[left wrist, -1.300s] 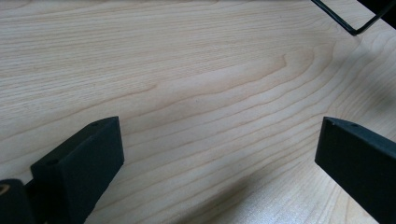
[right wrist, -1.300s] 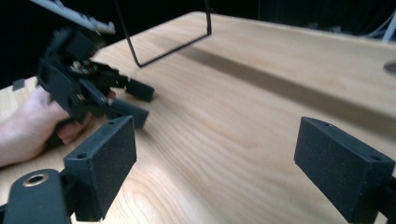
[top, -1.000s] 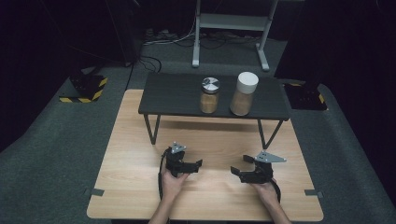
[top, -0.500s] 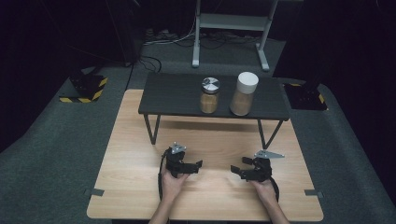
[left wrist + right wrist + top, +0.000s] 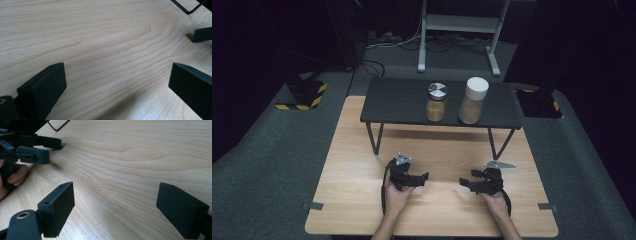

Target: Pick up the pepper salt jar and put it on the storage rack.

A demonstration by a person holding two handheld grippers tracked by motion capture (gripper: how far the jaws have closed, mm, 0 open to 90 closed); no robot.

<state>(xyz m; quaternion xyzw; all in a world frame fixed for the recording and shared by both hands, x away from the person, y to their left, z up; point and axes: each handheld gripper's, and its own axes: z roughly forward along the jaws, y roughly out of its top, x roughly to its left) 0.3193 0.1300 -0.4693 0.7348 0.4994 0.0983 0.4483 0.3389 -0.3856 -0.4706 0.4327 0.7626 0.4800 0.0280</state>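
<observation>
Wooden table [image 5: 362,165] lower centre | left gripper [image 5: 422,178] jaws apart, empty | right gripper [image 5: 464,183] jaws apart, empty | jars [image 5: 436,102] on shelf [image 5: 397,102], upper centre

desk [image 5: 362,200]: shelf [image 5: 402,102] stands at its far half | on shelf: short jar [image 5: 436,102] left, tall jar [image 5: 473,100] just right of it | before shelf, on desk: left claw [image 5: 424,178] left, right claw [image 5: 463,183] right, facing, apart

Pale wooden surface [image 5: 362,150]
A black shelf [image 5: 402,102] stands on it at the far side; two jars, steel-lidded [image 5: 436,102] and white-lidded [image 5: 473,100], sit on top.
</observation>
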